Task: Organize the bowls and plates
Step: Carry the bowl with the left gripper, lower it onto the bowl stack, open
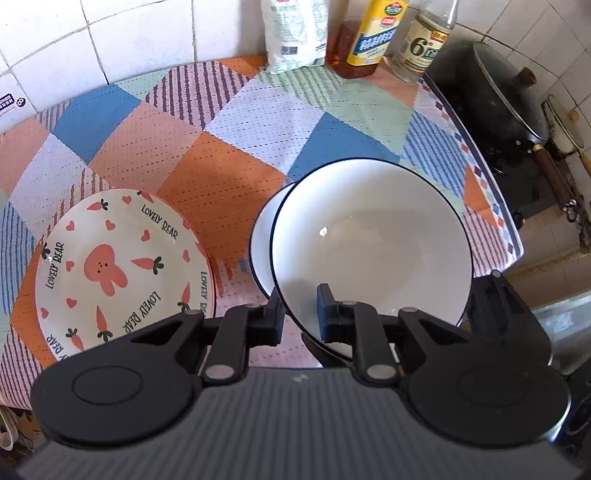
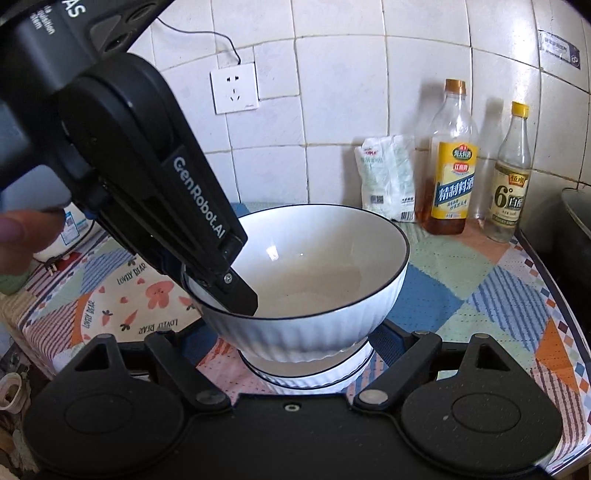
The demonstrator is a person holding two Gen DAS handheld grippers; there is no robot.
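Note:
My left gripper (image 1: 301,317) is shut on the near rim of a white bowl with a dark rim (image 1: 369,243) (image 2: 314,266), holding it tilted just above a second, matching bowl (image 1: 263,236) (image 2: 306,373) that sits on the patchwork tablecloth (image 1: 221,177). In the right wrist view the left gripper (image 2: 236,291) comes in from the upper left, one finger inside the upper bowl. My right gripper (image 2: 295,347) is open, its fingers (image 2: 388,343) on either side of the lower bowl with cloth showing in the gap. A rabbit-and-carrot "Lovely Bear" plate (image 1: 122,266) (image 2: 133,302) lies to the left.
A white bag (image 1: 295,33) (image 2: 388,177), an oil bottle (image 1: 373,40) (image 2: 452,166) and a vinegar bottle (image 1: 421,44) (image 2: 511,181) stand at the tiled back wall. A lidded black wok (image 1: 491,96) sits right of the table edge. A wall socket (image 2: 234,88) is above.

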